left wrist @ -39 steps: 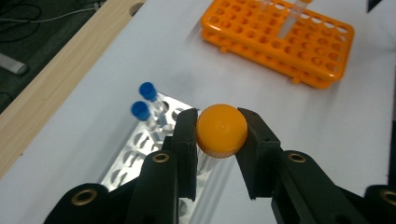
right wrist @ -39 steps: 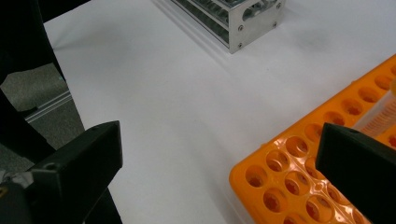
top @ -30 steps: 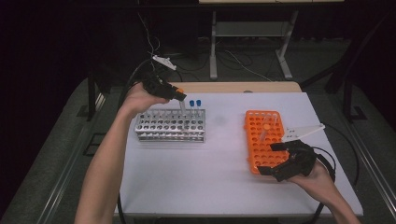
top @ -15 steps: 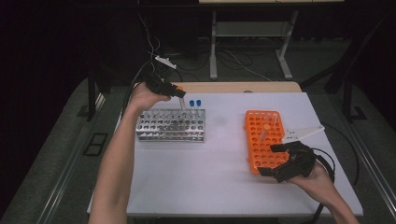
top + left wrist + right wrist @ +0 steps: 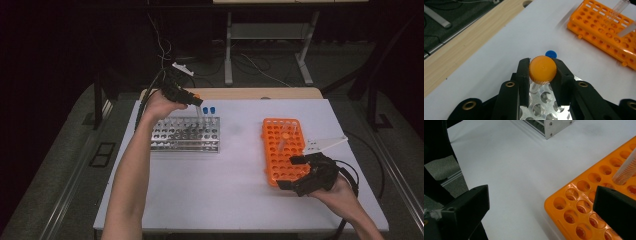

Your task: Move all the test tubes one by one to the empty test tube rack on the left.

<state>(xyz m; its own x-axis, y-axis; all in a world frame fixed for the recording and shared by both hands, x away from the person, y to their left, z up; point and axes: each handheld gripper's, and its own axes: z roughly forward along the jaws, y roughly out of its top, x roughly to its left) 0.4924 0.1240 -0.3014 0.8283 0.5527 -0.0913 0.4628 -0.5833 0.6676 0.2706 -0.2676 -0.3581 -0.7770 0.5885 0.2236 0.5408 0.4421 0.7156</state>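
Observation:
My left gripper [image 5: 196, 102] is shut on an orange-capped tube [image 5: 542, 69], held upright over the far right holes of the metal rack [image 5: 185, 135]. In the left gripper view the black jaws press on both sides of the orange cap, with the rack's holes [image 5: 541, 103] right below. Two blue-capped tubes [image 5: 208, 110] stand at the rack's far right corner. My right gripper [image 5: 294, 172] rests open at the near end of the orange rack [image 5: 283, 150]; its jaws stand wide apart with nothing between them. A clear tube [image 5: 625, 171] stands in the orange rack.
The white table [image 5: 235, 195] has a wooden strip [image 5: 250, 93] along its far edge. Cables [image 5: 160, 85] trail behind the left gripper. A white plate [image 5: 325, 144] juts out beside the orange rack. Dark floor surrounds the table.
My left gripper has moved down and slightly toward the far right of the metal rack with the tube in it. The right hand has stayed where it was.

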